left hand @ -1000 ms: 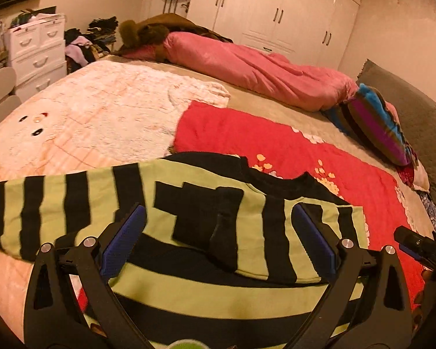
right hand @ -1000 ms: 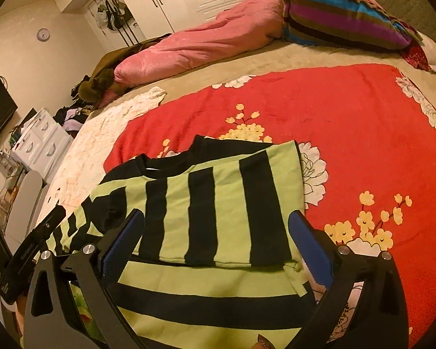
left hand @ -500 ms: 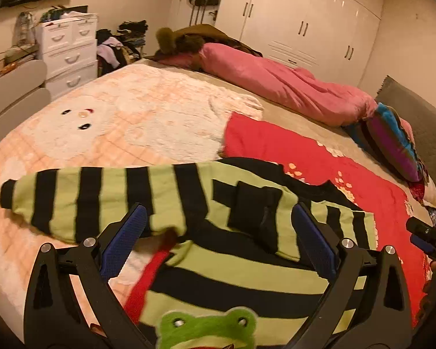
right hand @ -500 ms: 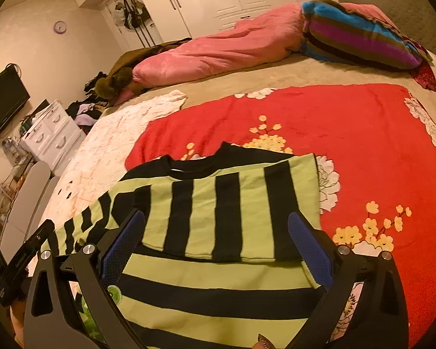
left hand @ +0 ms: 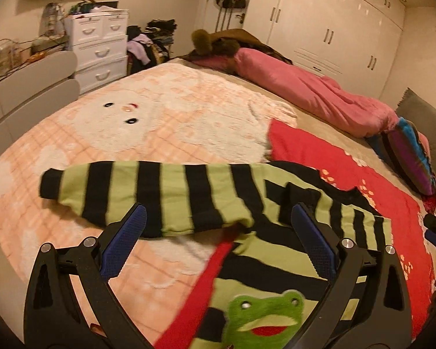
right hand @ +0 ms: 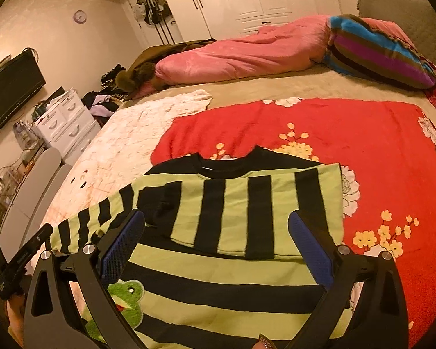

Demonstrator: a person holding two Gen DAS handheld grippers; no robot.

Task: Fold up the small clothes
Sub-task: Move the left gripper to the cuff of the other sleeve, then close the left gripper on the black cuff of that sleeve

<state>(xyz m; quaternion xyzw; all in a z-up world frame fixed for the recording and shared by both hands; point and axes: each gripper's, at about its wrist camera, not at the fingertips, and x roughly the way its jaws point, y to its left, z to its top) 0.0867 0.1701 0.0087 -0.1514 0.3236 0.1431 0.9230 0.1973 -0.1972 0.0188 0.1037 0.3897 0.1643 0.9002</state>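
On the bed [left hand: 165, 133] lies a green-and-black striped sweater [right hand: 241, 212], its body near the cameras and its black collar toward the far side. One sleeve [left hand: 148, 195] stretches out flat to the left across a pale peach blanket [left hand: 125, 122]; the other sleeve [right hand: 255, 206] is folded over the chest, stripes running upright. A green frog patch [left hand: 264, 317] sits on the near hem. The sweater's right half rests on a red floral blanket [right hand: 319, 128].

The left gripper [left hand: 218, 232] hovers over the sweater's left side, blue pads well apart and nothing between them. The right gripper [right hand: 218, 238] hovers over the body, its pads also spread wide, holding nothing (a fingertip shows at the very bottom edge).

Far across the bed lie a pink duvet [right hand: 241, 58] and a striped pillow [right hand: 378, 52]. To the far left stands a white drawer unit [left hand: 98, 49] with clutter heaped on top; what its drawers hold cannot be told, as they are closed. White wardrobes [left hand: 328, 29] line the far wall, and a dark screen [right hand: 11, 90] hangs at left.
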